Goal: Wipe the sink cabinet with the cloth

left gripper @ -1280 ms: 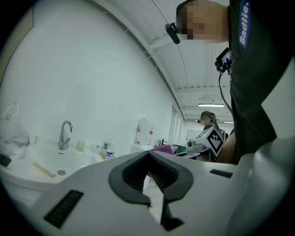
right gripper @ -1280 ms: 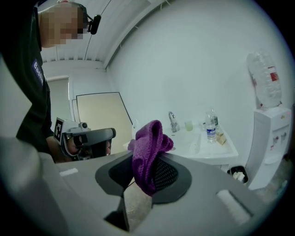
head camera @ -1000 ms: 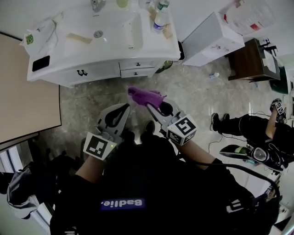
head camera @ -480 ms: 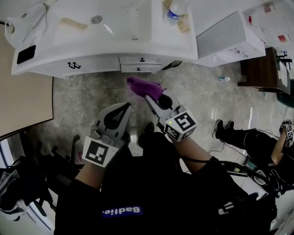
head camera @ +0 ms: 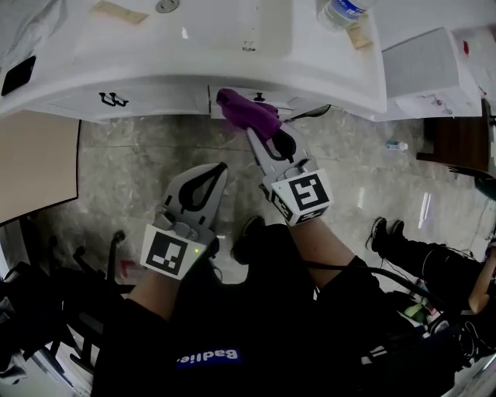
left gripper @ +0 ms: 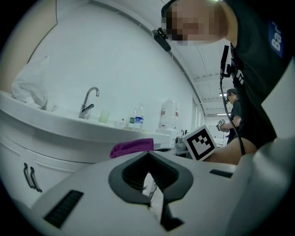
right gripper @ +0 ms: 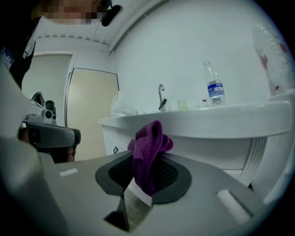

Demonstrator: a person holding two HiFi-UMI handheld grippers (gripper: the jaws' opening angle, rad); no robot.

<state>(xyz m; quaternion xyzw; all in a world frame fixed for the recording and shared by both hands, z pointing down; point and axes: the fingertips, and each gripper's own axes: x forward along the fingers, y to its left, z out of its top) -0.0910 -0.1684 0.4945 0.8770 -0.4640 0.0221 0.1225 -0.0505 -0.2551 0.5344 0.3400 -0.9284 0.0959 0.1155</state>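
1. Grey marbled floor tiles [head camera: 132,167] fill the middle of the head view, smooth and a little shiny. Along the upper edge runs the sink cabinet [head camera: 155,97], white and glossy, with a rounded countertop [head camera: 325,74] that hangs over its flat fronts and small dark handles [head camera: 113,99]
2. At the upper right of the frame, on the countertop, stands a clear plastic bottle [head camera: 339,11] with a blue label
3. The cloth [head camera: 246,111] is purple, soft and fuzzy, bunched in thick folds. It sits in the upper middle of the frame, before the drawer front under the countertop edge. Its long axis goes from the jaw tips up and to the left, so the free end points toward the cabinet. Whether it touches the white front, I cannot tell
4. The right gripper [head camera: 253,133] is grey with dark ridged pads. Its jaws are closed on the lower part of the cloth, and the rest of the cloth stands out beyond the tips as a loose loop
5. The left gripper [head camera: 222,167] is lower and more to the left, over the floor tiles and apart from the cabinet. Its jaws meet at the tips, leaving a drop-shaped hole behind them, and they hold nothing
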